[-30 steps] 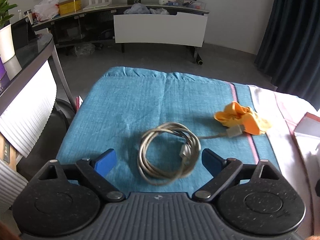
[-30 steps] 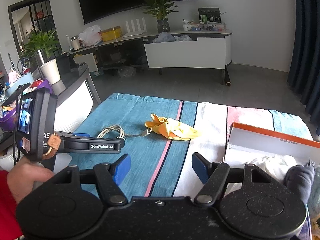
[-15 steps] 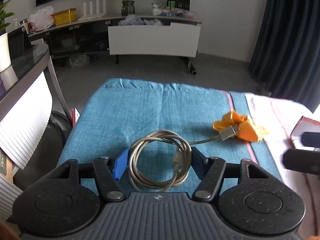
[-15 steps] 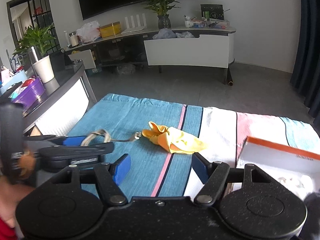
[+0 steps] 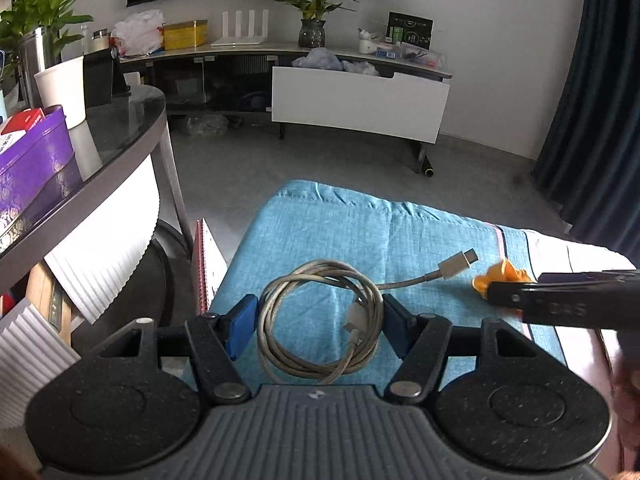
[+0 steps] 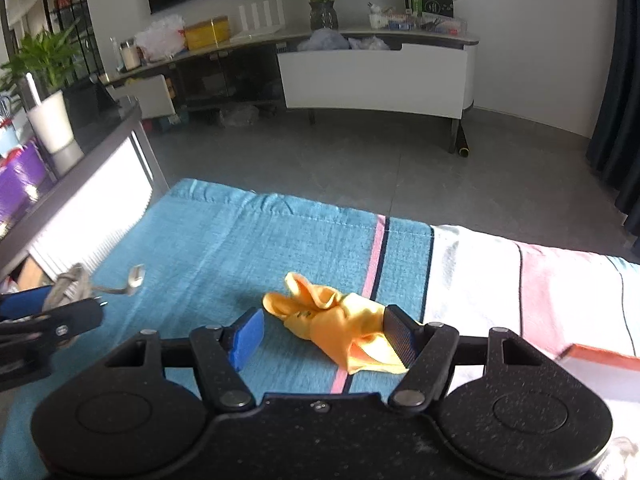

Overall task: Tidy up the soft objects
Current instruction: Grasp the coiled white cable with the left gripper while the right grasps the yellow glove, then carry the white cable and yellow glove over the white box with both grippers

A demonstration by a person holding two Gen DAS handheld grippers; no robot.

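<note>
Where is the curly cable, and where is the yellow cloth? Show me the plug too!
coiled cable (image 5: 280, 354), left wrist view, lower left of the loop.
cable plug (image 5: 458, 265), left wrist view, its metal end.
yellow cloth (image 6: 336, 326), right wrist view, middle of the crumpled fabric.

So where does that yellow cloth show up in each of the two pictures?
Left wrist view: the yellow cloth peeks out at the right edge, mostly hidden behind the other tool's dark body.
Right wrist view: the cloth lies near the centre, between the right gripper's blue fingers.
Shared landmark: the pink stripe on the blue blanket, beside the cloth.
</note>
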